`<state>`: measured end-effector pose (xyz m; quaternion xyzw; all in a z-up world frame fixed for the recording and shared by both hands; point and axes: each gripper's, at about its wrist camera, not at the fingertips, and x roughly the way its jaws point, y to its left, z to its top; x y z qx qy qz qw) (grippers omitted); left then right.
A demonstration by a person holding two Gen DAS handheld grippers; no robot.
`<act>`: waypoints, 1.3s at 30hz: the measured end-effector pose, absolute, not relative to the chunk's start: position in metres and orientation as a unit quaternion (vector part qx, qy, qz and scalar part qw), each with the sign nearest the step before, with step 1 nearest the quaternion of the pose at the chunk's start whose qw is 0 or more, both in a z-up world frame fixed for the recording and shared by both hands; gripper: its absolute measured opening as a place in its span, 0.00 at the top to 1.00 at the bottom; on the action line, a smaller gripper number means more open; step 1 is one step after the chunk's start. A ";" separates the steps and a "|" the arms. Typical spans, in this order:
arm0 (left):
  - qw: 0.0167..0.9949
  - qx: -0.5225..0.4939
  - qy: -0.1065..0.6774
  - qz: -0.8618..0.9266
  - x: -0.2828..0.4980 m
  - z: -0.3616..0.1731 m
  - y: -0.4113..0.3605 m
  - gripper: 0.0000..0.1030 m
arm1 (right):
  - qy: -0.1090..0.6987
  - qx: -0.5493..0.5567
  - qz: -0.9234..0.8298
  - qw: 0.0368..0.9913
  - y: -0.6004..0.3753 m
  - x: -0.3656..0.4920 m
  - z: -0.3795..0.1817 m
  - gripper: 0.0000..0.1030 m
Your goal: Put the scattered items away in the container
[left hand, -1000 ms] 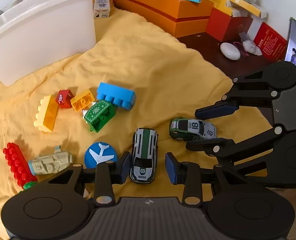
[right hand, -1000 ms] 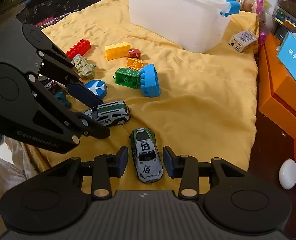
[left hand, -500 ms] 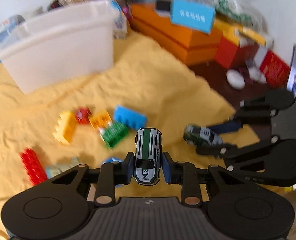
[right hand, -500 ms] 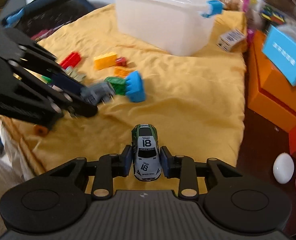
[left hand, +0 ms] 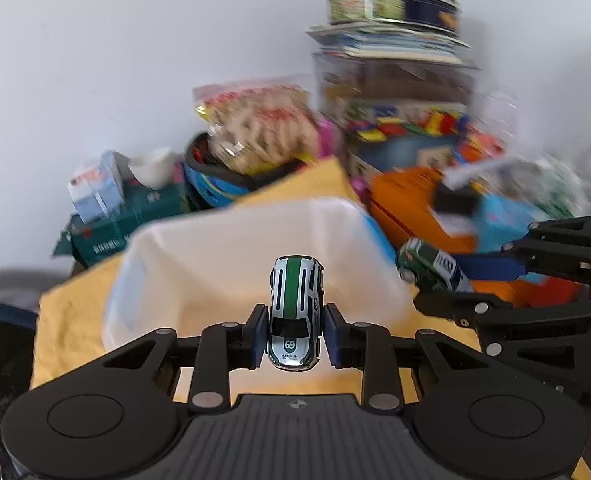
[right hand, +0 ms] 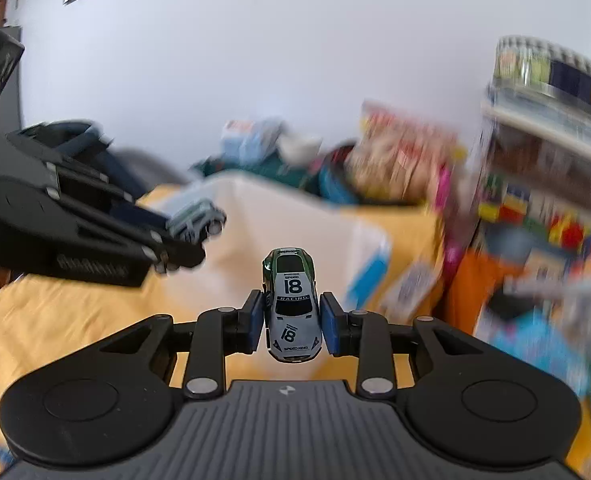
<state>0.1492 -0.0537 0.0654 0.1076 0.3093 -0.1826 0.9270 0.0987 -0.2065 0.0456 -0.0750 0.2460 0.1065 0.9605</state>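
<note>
My left gripper (left hand: 294, 334) is shut on a white toy car with a green stripe and the number 69 (left hand: 294, 316), held in the air in front of the white plastic container (left hand: 215, 264). My right gripper (right hand: 292, 324) is shut on a grey and green toy car numbered 18 (right hand: 292, 304), also raised near the container (right hand: 295, 232). Each gripper shows in the other's view: the right one with its car (left hand: 431, 270) at the container's right side, the left one with its car (right hand: 195, 220) at its left side. The views are blurred.
The container stands on a yellow cloth (left hand: 67, 328). Behind it lie a pile of boxes, a snack bag (left hand: 259, 128), a stack with a round tin (left hand: 391, 4) and an orange box (left hand: 407, 196), in front of a white wall.
Both grippers have closed on their cars, lifted them off the cloth and carried them up toward the container. The scattered bricks have dropped out of view.
</note>
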 end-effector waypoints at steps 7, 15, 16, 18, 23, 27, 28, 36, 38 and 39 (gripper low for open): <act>0.915 0.169 0.326 -0.166 0.182 0.041 -0.050 0.65 | 0.254 -0.067 0.063 0.963 -0.191 0.132 0.030 0.55; 0.896 0.102 0.368 -0.227 0.104 0.009 -0.013 0.54 | 0.344 0.005 0.072 0.936 -0.221 0.062 -0.021 0.46; 0.891 0.092 0.382 -0.229 0.099 0.001 -0.008 0.54 | 0.364 0.007 0.073 0.929 -0.221 0.056 -0.030 0.46; 0.879 0.082 0.410 -0.228 0.081 -0.016 -0.003 0.54 | 0.392 0.014 0.077 0.916 -0.221 0.042 -0.047 0.47; 0.862 0.051 0.455 -0.217 0.051 -0.043 0.008 0.54 | 0.443 0.002 0.092 0.892 -0.212 0.016 -0.071 0.49; 0.860 0.023 0.469 -0.201 0.037 -0.049 0.019 0.54 | 0.461 -0.002 0.113 0.880 -0.201 0.007 -0.080 0.61; 0.860 0.019 0.469 -0.199 0.034 -0.048 0.022 0.54 | 0.465 -0.004 0.118 0.877 -0.199 0.007 -0.082 0.65; 0.850 -0.009 0.492 -0.190 0.001 -0.051 0.046 0.54 | 0.462 -0.014 0.204 0.863 -0.160 -0.012 -0.071 0.67; 0.845 -0.016 0.494 -0.204 -0.009 -0.050 0.046 0.54 | 0.454 -0.011 0.240 0.858 -0.151 -0.015 -0.064 0.67; 0.843 -0.010 0.496 -0.207 -0.013 -0.050 0.044 0.54 | 0.452 -0.019 0.253 0.855 -0.144 -0.016 -0.062 0.67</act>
